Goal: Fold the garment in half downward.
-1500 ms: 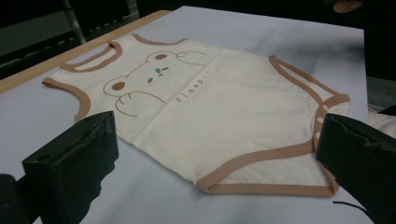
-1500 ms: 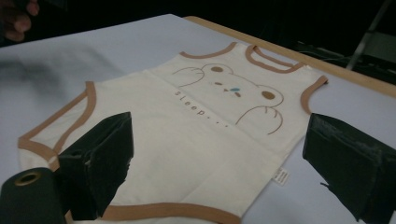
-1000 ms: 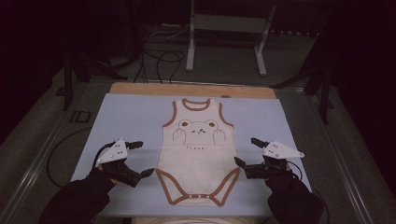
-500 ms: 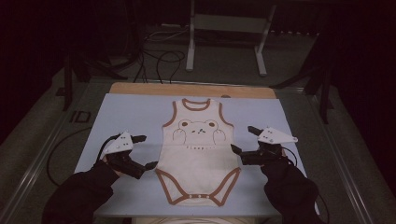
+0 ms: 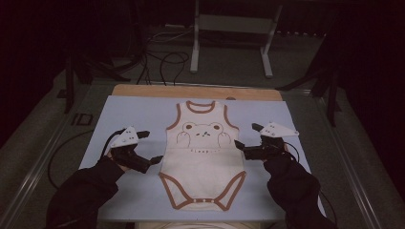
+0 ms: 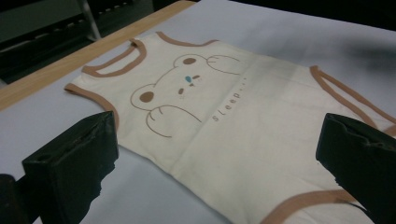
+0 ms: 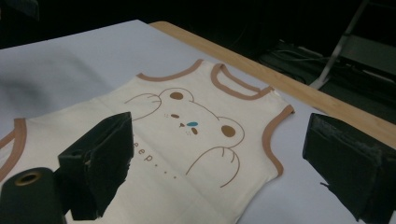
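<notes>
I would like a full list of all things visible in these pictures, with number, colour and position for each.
baby bodysuit: one, cream with brown trim and a bear drawing, flat in the middle of the mat.
mat: one, pale blue, covering the table.
table edge: one, light wood, along the far side of the mat.
metal stand: one, grey, on the floor beyond the table.
cables: several, black, on the floor beyond the table.
left tool: one, black, open, left of the bodysuit.
right tool: one, black, open, right of the bodysuit.
sleeves: two, black, at the near edge.
</notes>
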The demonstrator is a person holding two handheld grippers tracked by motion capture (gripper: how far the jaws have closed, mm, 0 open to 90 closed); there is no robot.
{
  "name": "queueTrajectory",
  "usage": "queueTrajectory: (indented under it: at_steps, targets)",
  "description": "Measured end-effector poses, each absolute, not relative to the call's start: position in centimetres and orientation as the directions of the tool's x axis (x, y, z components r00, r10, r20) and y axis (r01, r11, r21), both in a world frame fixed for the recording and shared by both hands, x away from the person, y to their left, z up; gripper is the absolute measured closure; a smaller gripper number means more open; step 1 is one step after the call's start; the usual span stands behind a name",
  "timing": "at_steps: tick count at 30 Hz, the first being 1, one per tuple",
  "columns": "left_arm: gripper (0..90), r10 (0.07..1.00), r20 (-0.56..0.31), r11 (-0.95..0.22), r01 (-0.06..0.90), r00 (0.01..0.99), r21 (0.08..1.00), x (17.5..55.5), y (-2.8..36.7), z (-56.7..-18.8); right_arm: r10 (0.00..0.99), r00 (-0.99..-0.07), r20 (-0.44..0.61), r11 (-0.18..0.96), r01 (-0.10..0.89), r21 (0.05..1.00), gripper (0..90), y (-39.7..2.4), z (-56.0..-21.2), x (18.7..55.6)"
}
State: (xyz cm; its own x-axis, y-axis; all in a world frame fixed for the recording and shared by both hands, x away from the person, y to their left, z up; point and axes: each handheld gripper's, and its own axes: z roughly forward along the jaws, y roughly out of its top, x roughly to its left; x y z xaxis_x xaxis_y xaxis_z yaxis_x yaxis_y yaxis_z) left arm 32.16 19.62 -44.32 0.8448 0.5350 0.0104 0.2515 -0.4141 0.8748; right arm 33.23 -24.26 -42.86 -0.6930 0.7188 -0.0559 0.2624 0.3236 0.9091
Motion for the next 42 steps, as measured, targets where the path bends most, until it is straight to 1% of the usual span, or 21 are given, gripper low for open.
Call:
queueTrajectory:
  at_steps: [11, 13, 19, 21, 27, 30, 34, 36, 38, 42]
  targets:
    - [0.0, 0.541, -0.006, -0.421, 0.277, 0.841, 0.864, 33.6, 18.9, -44.8, 0.746, -0.665, -0.023, 0.33, 0.34, 0.881, 8.8, -24.2, -44.4, 34.8]
    - [0.0, 0.548, -0.021, -0.423, 0.299, 0.836, 0.855, 34.1, 18.5, -45.2, 0.753, -0.658, -0.021, 0.336, 0.357, 0.872, 8.8, -24.2, -44.8, 35.2]
    - [0.0, 0.56, -0.02, -0.443, 0.32, 0.828, 0.837, 34.9, 18.0, -45.8, 0.76, -0.65, -0.01, 0.341, 0.386, 0.857, 8.8, -24.0, -45.5, 36.1]
    - [0.0, 0.557, -0.032, -0.441, 0.328, 0.83, 0.835, 35.2, 17.9, -45.9, 0.761, -0.649, -0.006, 0.348, 0.4, 0.848, 8.8, -23.9, -45.8, 36.3]
    - [0.0, 0.566, -0.015, -0.45, 0.324, 0.824, 0.832, 35.9, 17.6, -46.8, 0.768, -0.64, 0.022, 0.348, 0.446, 0.824, 8.8, -23.7, -47.0, 36.8]
    - [0.0, 0.578, -0.034, -0.446, 0.351, 0.815, 0.823, 36.3, 17.4, -47.1, 0.776, -0.628, 0.047, 0.327, 0.466, 0.822, 8.8, -23.8, -47.5, 37.0]
    - [0.0, 0.588, -0.064, -0.452, 0.394, 0.806, 0.8, 36.7, 17.2, -47.6, 0.778, -0.625, 0.062, 0.329, 0.489, 0.808, 9.1, -23.8, -48.1, 37.2]
    - [0.0, 0.589, -0.069, -0.461, 0.405, 0.805, 0.79, 36.8, 17.0, -47.8, 0.774, -0.629, 0.074, 0.331, 0.501, 0.8, 12.1, -23.8, -48.4, 37.3]
    - [0.0, 0.608, -0.072, -0.466, 0.428, 0.791, 0.774, 37.0, 16.7, -48.2, 0.774, -0.629, 0.075, 0.337, 0.509, 0.792, 12.7, -23.8, -48.8, 37.4]
    - [0.0, 0.602, -0.078, -0.488, 0.444, 0.794, 0.751, 37.2, 16.3, -48.8, 0.781, -0.617, 0.095, 0.322, 0.529, 0.785, 14.4, -24.0, -49.2, 37.5]
